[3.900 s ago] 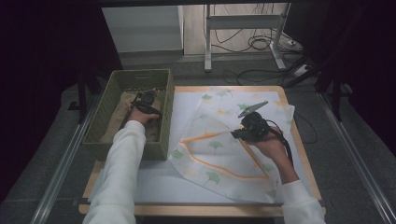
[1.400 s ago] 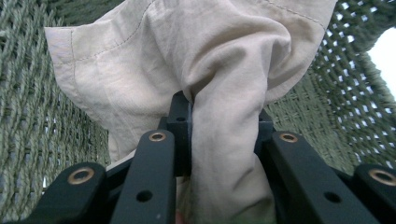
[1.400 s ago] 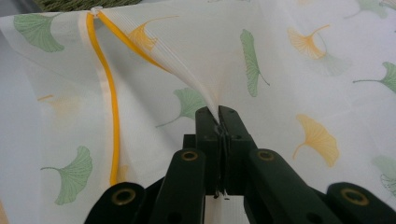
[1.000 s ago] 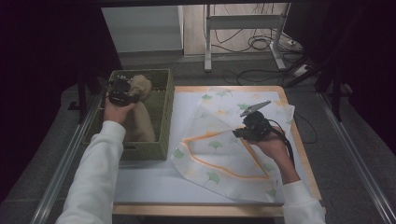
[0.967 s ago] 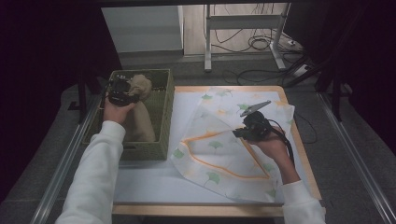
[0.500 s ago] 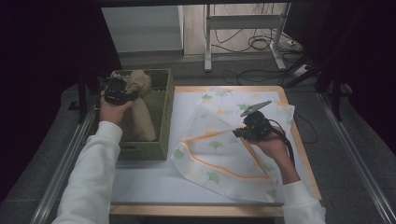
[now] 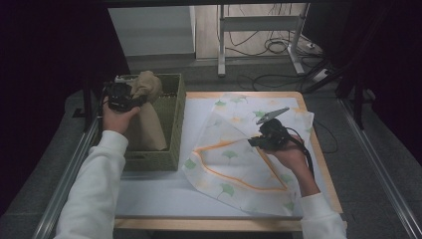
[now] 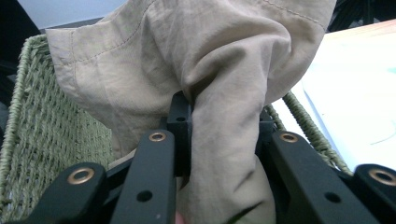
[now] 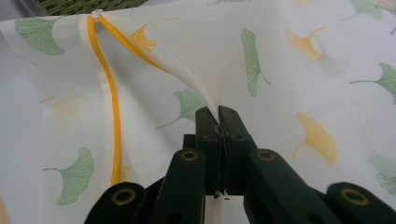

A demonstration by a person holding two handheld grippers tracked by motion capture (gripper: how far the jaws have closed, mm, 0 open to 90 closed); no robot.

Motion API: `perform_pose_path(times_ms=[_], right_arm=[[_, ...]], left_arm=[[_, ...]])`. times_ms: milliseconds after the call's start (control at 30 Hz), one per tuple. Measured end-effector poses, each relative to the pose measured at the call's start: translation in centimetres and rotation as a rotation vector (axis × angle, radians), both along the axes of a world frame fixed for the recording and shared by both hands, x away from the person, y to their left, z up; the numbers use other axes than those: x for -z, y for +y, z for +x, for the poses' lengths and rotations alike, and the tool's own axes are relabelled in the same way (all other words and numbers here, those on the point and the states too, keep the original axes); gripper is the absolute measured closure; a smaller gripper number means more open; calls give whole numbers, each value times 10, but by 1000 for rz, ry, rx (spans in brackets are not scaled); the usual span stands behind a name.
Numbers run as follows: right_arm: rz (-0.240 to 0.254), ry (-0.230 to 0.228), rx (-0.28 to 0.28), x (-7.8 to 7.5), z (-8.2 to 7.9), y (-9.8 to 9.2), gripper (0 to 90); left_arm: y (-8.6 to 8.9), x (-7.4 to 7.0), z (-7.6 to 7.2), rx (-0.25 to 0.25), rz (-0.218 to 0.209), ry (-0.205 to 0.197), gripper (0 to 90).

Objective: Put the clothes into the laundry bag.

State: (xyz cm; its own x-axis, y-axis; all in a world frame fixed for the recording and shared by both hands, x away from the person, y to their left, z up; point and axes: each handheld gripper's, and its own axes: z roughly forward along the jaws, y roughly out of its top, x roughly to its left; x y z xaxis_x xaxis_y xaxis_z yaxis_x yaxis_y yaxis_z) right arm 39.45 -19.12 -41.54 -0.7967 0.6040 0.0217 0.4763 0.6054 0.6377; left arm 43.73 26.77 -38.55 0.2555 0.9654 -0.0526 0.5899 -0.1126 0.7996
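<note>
Leaf-printed cloth spread on the table, a raised fold pinched between the closed right gripper jaws; beige garment clamped between the left gripper jaws, above the woven basket

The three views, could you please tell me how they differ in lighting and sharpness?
High view: dim, dark surroundings, the table lit evenly, mild softness. Left gripper view: bright, the beige garment sharp enough to show stitching, the near jaws slightly soft. Right gripper view: bright, the leaf-print cloth crisp near the jaws, softer toward the far edge.
</note>
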Motion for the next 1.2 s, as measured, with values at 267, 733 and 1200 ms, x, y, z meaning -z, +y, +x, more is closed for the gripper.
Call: perform_pose_path(times_ms=[267,733,1200], right_arm=[[2,0,1,0,-1,-1,866],[-1,-4,0,-1,-1,0,866],[-1,-5,2,-1,-1,-1,866]], left_arm=[[5,-8,-6,8,-44,-26,710],[10,-20,-19,20,-81,-81,710],[13,-33,-30,27,-107,-132,710]])
